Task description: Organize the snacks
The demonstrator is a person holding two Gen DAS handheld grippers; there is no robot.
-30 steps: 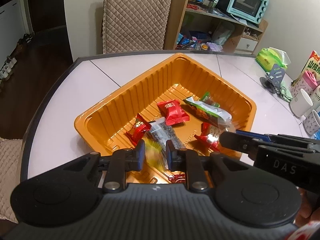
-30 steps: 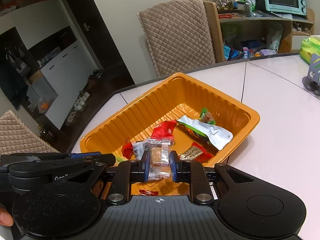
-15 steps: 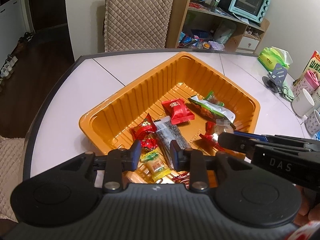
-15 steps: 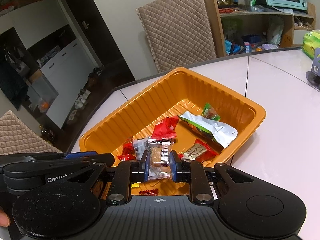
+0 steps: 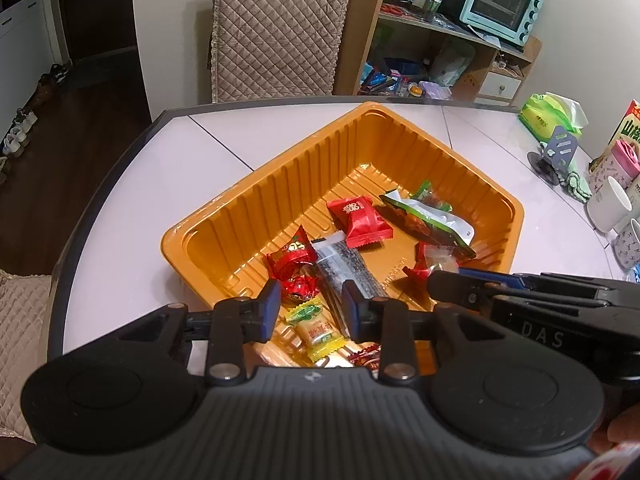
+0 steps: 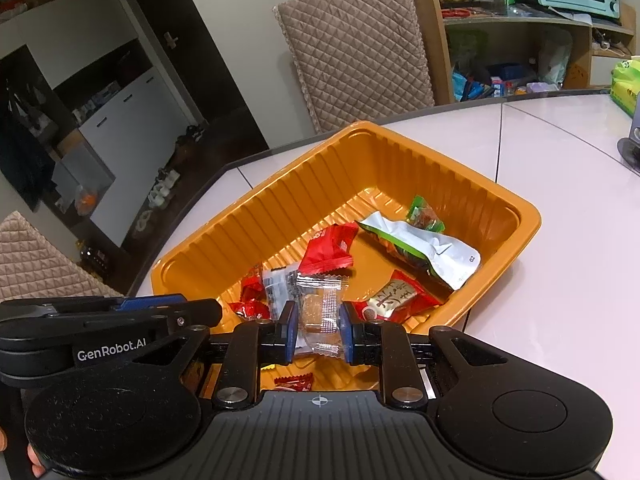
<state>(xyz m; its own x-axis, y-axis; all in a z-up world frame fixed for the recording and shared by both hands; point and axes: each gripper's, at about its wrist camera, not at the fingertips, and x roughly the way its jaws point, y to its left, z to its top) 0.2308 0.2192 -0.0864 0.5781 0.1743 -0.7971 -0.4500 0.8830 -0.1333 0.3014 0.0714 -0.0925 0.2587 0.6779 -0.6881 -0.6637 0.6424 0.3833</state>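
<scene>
An orange ribbed tray (image 5: 248, 216) (image 6: 256, 216) on the white table holds several wrapped snacks: a red packet (image 5: 358, 218), a green and white pouch (image 5: 424, 220) (image 6: 420, 246), a clear dark-filled pack (image 5: 344, 266) and red candies (image 5: 292, 264). A yellow and green candy (image 5: 316, 330) lies in the tray below my open, empty left gripper (image 5: 310, 308). My right gripper (image 6: 318, 330) is shut on a clear-wrapped brown biscuit (image 6: 320, 310), held above the tray's near end.
A quilted chair (image 5: 276, 28) stands behind the table. A shelf with a mint oven (image 5: 502, 10) is at the back right. Mugs (image 5: 608, 204), a green tissue pack (image 5: 550, 114) and a carton (image 5: 630, 128) crowd the table's right side.
My left gripper opened and dropped the yellow and green candy into the tray, then opened wider. My right gripper kept its hold on the biscuit and moved slightly over the tray.
</scene>
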